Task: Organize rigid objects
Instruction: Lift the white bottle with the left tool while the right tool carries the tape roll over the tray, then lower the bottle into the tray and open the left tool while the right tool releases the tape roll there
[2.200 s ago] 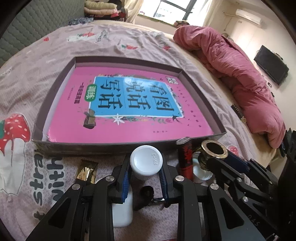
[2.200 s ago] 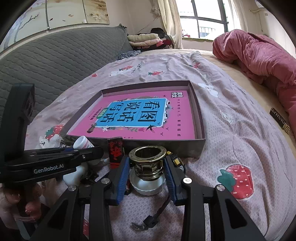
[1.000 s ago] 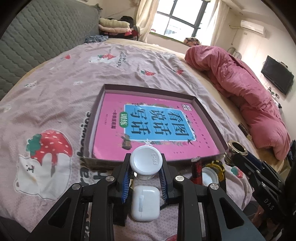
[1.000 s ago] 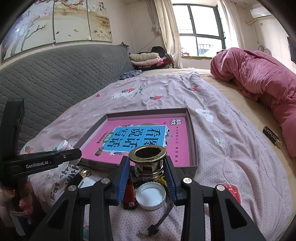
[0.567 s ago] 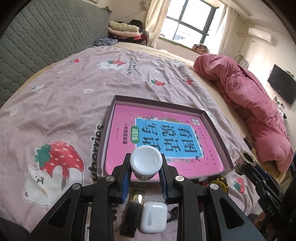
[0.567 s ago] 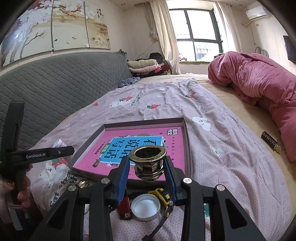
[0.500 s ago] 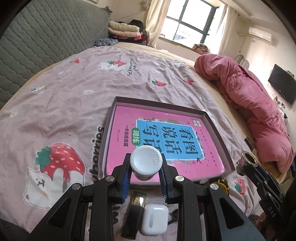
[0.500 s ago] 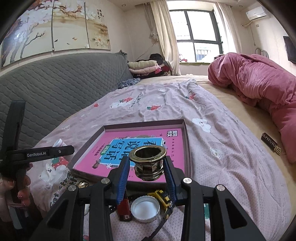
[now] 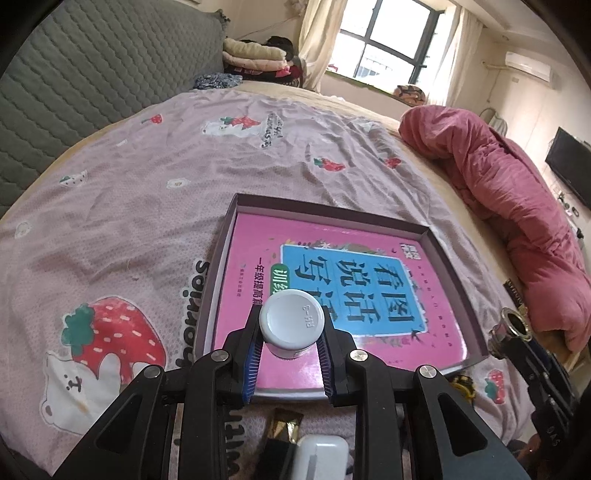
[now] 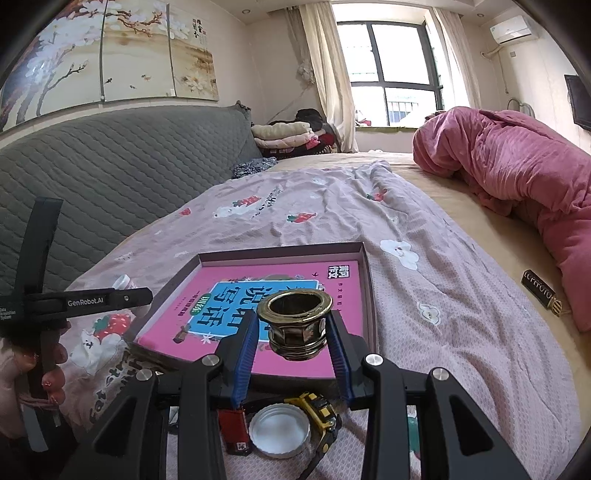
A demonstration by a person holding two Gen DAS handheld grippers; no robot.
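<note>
Surface: bed under a mauve sheet (image 9: 155, 192) printed with strawberries and bears, wrinkled toward the far side.
Room: grey quilted headboard (image 10: 110, 177) on the left; painted blossom panels (image 10: 110, 48) above it; curtained window (image 10: 391, 74) at the far end; folded clothes (image 10: 288, 134) stacked below it; air conditioner (image 10: 511, 27) high on the right wall; dark screen (image 9: 569, 171) on the right wall.
Bedding: pink quilt (image 10: 517, 166) bunched along the right side.
Tray (image 9: 448, 258): shallow, dark-rimmed, flat on the sheet, holding a pink book (image 9: 369, 354) with a blue title panel.
Left gripper (image 9: 290, 354): clamped on a white bottle (image 9: 291, 323), cap toward the camera, held over the tray's near left part.
Right gripper (image 10: 293, 350): clamped on a brass fitting (image 10: 295, 321), open end up, held over the tray's near edge.
Loose items on the sheet before the tray: white lid (image 10: 279, 430), open side up; red box (image 10: 232, 428) just left of it; yellow toy (image 10: 319, 410) touching its right; white case (image 9: 321, 458); gold-ended packet (image 9: 284, 424) beside the case.
Further item: dark labelled bar (image 10: 541, 291) near the quilt, well apart from the tray.
Person: a hand (image 10: 22, 369) gripping the left tool's handle.
</note>
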